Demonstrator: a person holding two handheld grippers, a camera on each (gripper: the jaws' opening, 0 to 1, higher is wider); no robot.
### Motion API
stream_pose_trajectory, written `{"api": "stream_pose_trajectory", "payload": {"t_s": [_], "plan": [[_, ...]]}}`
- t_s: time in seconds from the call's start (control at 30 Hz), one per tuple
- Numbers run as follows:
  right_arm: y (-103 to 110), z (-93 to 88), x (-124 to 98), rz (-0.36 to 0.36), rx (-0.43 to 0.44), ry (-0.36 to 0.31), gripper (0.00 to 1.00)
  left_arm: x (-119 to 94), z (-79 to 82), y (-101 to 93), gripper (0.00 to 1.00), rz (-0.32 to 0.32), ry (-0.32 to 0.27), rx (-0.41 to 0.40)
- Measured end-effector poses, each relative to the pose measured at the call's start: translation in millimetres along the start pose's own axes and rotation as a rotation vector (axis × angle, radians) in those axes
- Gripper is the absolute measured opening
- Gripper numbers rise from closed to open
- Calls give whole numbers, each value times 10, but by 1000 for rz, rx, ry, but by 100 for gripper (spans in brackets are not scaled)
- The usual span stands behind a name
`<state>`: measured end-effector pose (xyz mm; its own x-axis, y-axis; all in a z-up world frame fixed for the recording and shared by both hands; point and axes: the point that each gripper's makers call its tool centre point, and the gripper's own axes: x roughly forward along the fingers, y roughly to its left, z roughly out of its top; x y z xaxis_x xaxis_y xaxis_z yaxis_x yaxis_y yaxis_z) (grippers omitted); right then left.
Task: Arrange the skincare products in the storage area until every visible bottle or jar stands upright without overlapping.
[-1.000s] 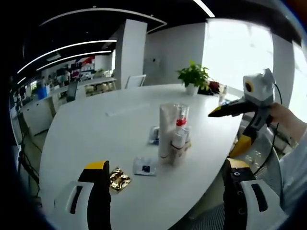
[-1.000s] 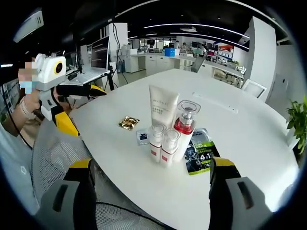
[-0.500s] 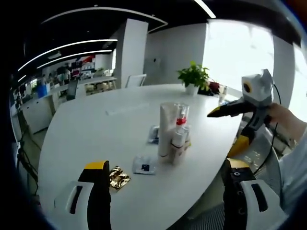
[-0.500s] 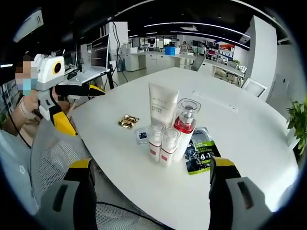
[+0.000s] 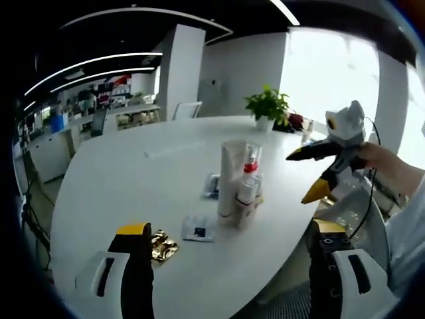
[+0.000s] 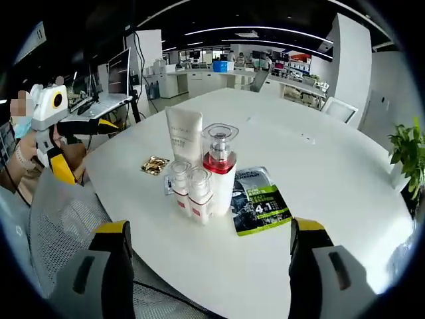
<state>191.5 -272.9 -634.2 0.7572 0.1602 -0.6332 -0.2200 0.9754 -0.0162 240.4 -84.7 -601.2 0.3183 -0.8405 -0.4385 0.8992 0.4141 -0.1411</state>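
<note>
White and clear plastic at the centre of the right gripper view: tube (image 6: 185, 135), red-collared pump bottle (image 6: 219, 166) and two small bottles (image 6: 191, 192), upright in a tight cluster on the table (image 6: 319, 173), likely already arranged. Held back with jaws wide apart and empty, right gripper (image 6: 206, 279) and left gripper (image 5: 229, 276).

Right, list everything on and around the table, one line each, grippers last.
Round white table: one, bearing all products.
Tall white plastic tube: one, upright, behind the small bottles.
Clear-capped pump bottle with red collar: one, upright, mid-cluster.
Small white bottles with red bands: two, upright, side by side in front.
Dark and green flat sachet: one, lying beside the pump bottle.
Crinkled gold foil packet: one, lying flat.
Small clear square sachet: one, lying flat.
Green potted plant: one, far table edge.
Left gripper: black and yellow, open.
Right gripper: black and yellow, open.
</note>
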Motion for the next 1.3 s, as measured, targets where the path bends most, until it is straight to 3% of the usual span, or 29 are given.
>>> {"api": "stream_pose_trajectory", "payload": {"t_s": [0.53,0.9,1.3], "plan": [[-555,-380,91,-94,85,79,97,35,-7,18,97,-7,12,-16],[-938,-658,274,-145,230,91,96,18,-6,68,95,10,5,-36],[-1102,-712,430,-155,291,84,93,64,-81,134,95,18,40,-49]]}}
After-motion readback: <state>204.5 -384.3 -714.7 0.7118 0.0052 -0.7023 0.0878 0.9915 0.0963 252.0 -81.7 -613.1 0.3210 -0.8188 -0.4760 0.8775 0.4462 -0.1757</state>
